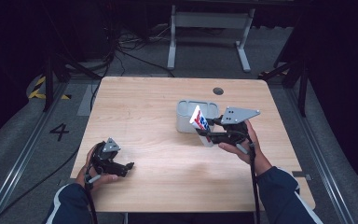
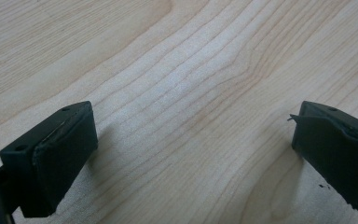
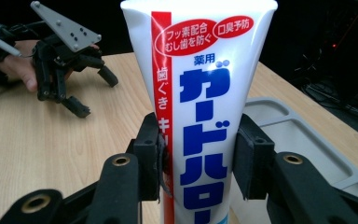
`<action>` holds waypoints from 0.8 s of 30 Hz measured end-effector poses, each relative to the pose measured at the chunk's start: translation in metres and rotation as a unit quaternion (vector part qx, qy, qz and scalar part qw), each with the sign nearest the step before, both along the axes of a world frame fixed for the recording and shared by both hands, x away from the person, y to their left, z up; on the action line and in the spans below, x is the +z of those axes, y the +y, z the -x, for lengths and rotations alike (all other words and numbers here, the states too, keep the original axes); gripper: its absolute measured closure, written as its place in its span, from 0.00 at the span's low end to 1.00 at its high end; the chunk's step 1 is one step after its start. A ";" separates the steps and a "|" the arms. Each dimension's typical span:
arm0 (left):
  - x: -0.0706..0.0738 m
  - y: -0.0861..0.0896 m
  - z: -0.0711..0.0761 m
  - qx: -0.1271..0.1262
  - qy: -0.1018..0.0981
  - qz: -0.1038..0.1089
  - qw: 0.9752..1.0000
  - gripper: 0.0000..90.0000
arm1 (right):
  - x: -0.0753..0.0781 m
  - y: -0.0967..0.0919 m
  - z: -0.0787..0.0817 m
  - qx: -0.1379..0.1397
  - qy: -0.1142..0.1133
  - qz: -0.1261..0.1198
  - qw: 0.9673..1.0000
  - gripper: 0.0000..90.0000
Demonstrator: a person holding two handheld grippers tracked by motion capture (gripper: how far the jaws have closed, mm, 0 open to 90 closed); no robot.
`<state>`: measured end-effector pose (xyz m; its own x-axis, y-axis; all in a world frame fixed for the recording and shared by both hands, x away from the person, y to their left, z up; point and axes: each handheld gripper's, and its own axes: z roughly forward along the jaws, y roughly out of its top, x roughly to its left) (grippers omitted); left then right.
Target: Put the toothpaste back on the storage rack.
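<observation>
Wood-grain surface [image 1: 158,107] lies bare under both hands. Just beyond the right claw [image 1: 210,129] stands a grey tray [image 1: 186,116], compartments upward. The right hand, forearm reaching in from below, holds that claw level and clamped on a white toothpaste tube [image 3: 200,116], tilted above the surface. The left claw [image 2: 191,154], low, gapes wide over bare wood, nothing between its jaws.
</observation>
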<state>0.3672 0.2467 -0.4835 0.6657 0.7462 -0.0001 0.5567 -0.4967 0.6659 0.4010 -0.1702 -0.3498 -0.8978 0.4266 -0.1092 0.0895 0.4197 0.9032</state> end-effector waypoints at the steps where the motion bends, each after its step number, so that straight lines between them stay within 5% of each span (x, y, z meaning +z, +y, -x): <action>1: 0.000 0.000 0.000 0.000 0.000 0.000 1.000 0.01 | 0.001 0.000 -0.001 -0.002 0.001 -0.002 1.000 0.66; 24: 0.000 0.000 0.000 0.000 0.000 0.000 1.000 0.01 | 0.021 0.002 -0.025 -0.032 -0.019 -0.020 0.999 0.66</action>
